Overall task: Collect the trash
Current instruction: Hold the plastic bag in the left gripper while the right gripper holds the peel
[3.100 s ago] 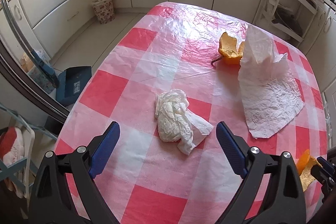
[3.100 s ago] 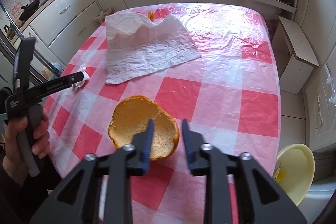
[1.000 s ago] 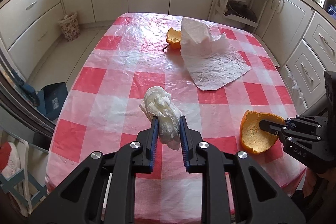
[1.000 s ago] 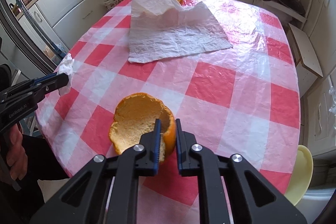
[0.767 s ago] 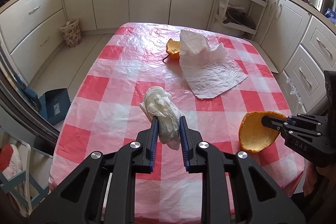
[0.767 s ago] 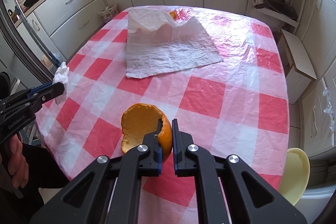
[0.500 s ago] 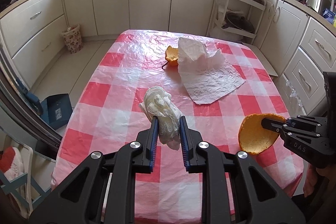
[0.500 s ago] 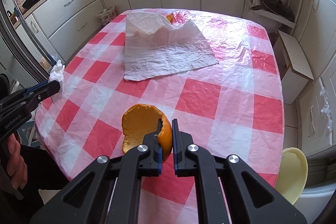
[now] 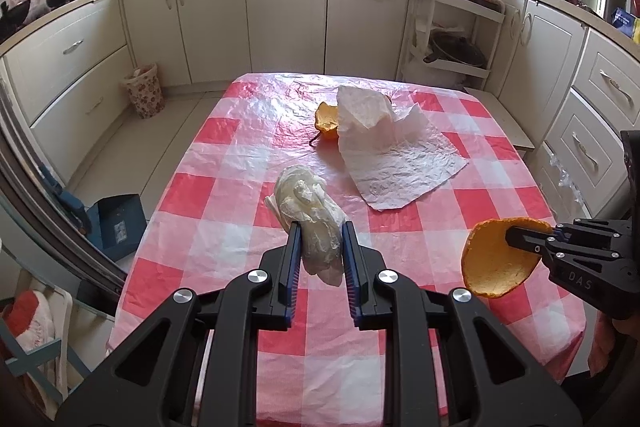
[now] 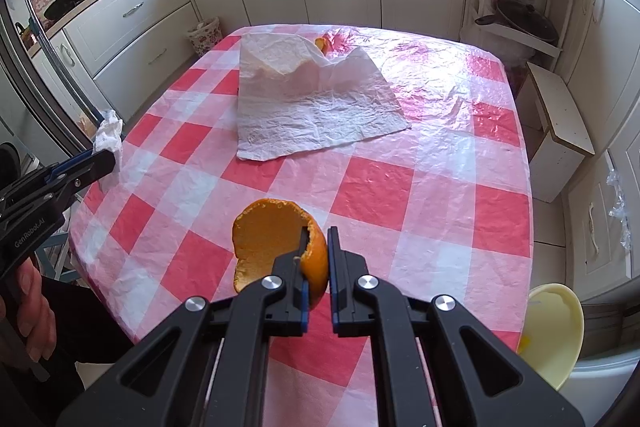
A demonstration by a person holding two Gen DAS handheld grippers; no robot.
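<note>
Left gripper [image 9: 319, 241] is clamped on the crumpled tissue wad [image 9: 308, 211], held above the checkered table [image 9: 224, 195] near its left edge; right gripper [image 10: 318, 247] pinches the rim of an orange peel cup [image 10: 268, 239], held above the near right part of the table. Remaining trash sits toward the far end: flat paper towel [image 9: 392, 155] with a second orange peel [image 9: 326, 119] touching its far-left edge. Floor is open left of the table up to a patterned bin [image 9: 143, 95] by the cabinets; a yellow bin [image 10: 554, 331] stands just off the right near corner.
</note>
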